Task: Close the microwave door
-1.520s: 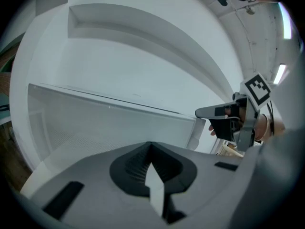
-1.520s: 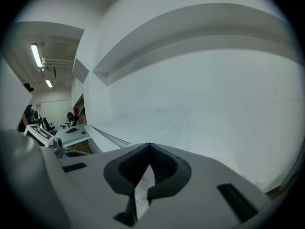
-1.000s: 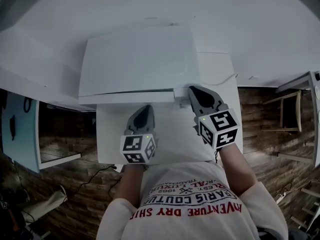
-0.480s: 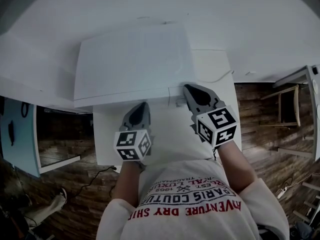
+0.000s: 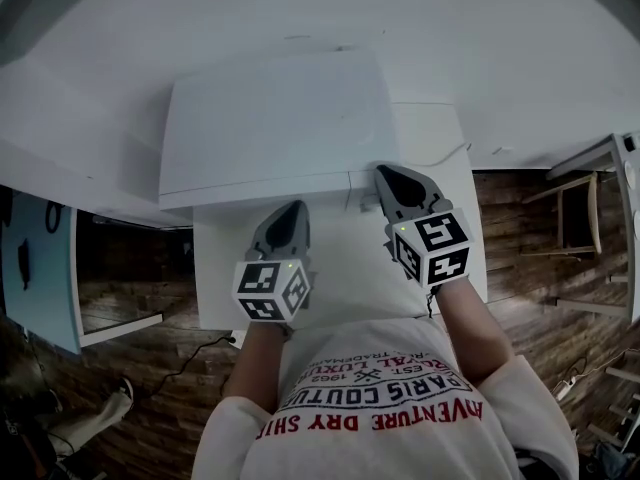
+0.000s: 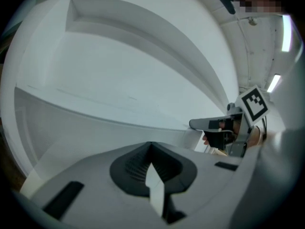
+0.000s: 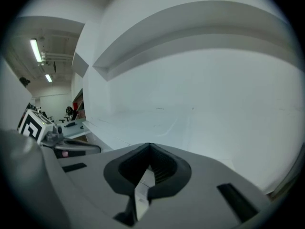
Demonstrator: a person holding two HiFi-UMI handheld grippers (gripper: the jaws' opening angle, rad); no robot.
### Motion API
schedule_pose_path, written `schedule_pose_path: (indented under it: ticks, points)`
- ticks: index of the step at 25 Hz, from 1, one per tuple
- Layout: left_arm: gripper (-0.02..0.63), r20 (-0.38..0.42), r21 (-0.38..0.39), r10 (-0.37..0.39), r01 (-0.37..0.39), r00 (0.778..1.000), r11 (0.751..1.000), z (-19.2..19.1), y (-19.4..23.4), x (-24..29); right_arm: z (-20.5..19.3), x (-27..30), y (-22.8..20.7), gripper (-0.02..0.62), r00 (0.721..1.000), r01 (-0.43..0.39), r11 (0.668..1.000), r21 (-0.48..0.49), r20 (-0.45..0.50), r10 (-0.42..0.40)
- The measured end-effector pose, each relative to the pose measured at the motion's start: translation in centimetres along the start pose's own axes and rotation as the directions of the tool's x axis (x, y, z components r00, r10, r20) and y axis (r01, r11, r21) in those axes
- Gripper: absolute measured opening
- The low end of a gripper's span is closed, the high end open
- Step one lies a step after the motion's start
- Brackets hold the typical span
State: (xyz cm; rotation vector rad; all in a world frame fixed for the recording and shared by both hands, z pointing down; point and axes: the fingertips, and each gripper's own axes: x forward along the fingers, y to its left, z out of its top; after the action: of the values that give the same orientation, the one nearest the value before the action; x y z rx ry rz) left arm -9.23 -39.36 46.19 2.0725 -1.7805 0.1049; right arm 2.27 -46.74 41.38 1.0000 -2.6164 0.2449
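Observation:
A white microwave (image 5: 270, 118) stands on a white table (image 5: 345, 263), seen from above in the head view. Its front face (image 6: 119, 94) fills both gripper views as a plain white panel, and I cannot tell from these views whether the door sits fully flush. My right gripper (image 5: 385, 171) is shut and empty, its tip at the microwave's front right corner; it also shows as the right gripper (image 6: 209, 124) at the panel's right end. My left gripper (image 5: 290, 208) is shut and empty, a little short of the front face near its middle.
A white cable (image 5: 440, 158) lies on the table right of the microwave. A wooden chair (image 5: 575, 218) stands on the plank floor at the right. A pale blue panel (image 5: 40, 268) and a dark gap lie left of the table. A white wall is behind.
Both grippers stay shut and hold nearly the same places at the microwave's front. The whole view shifted slightly with the head.

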Motion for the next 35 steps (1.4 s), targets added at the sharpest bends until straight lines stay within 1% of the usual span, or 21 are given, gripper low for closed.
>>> schedule_pose_path:
  ticks: [2,3,6,9,14,17,19,21,23,26,29,35]
  points:
    - [-0.003,0.029,0.017,-0.019,0.018,0.999,1.000,1.1,-0.4,-0.7,0.0,-0.2,0.3,0.012,1.000,0.014,0.999,-0.032,-0.012,-0.014]
    - [-0.003,0.046,0.024,-0.026,0.025,0.999,0.999,1.7,-0.6,-1.2,0.2,-0.4,0.7,0.012,1.000,0.014,1.000,-0.026,-0.002,-0.014]
    - [-0.003,0.104,0.062,-0.040,0.033,0.994,0.998,4.0,-0.9,-2.8,1.2,-1.4,2.4,0.012,0.997,-0.002,1.000,0.029,0.076,0.000]
    - [-0.003,0.164,0.106,-0.068,0.051,0.984,0.993,6.3,-1.5,-4.6,2.0,-2.5,4.6,0.012,0.989,-0.019,0.998,0.062,0.146,0.010]
    - [-0.003,0.226,0.108,-0.115,0.092,0.967,0.990,8.8,-1.6,-7.8,2.3,-3.5,8.2,0.012,0.977,-0.018,0.995,0.095,0.212,-0.003]
    - [-0.003,0.239,0.155,-0.094,0.057,0.967,0.986,8.8,-0.8,-9.2,2.2,-4.0,9.9,0.012,0.963,0.003,0.995,0.100,0.266,-0.030]
    - [-0.003,0.237,0.203,-0.071,0.022,0.969,0.979,8.1,0.0,-9.7,1.9,-4.1,10.7,0.012,0.956,0.045,0.996,0.075,0.286,-0.064]
    - [-0.003,0.225,0.222,-0.065,0.013,0.972,0.975,7.2,0.6,-10.1,1.2,-4.0,11.6,0.012,0.955,0.070,0.997,0.043,0.285,-0.079]
    - [-0.003,0.220,0.189,-0.080,0.038,0.972,0.981,6.4,0.9,-10.5,0.2,-3.9,12.3,0.012,0.961,0.069,0.997,0.042,0.267,-0.078]
    - [-0.003,0.217,0.129,-0.086,0.058,0.972,0.990,5.5,1.5,-10.8,-1.3,-3.5,12.7,0.012,0.970,0.067,0.995,0.077,0.229,-0.083]
    - [-0.003,0.208,0.110,-0.073,0.051,0.975,0.993,5.0,2.0,-11.0,-2.1,-3.3,12.5,0.012,0.975,0.085,0.992,0.095,0.200,-0.102]
    - [-0.003,0.209,0.097,-0.065,0.046,0.976,0.994,5.0,2.7,-11.2,-2.0,-3.1,12.5,0.012,0.975,0.091,0.991,0.102,0.195,-0.110]
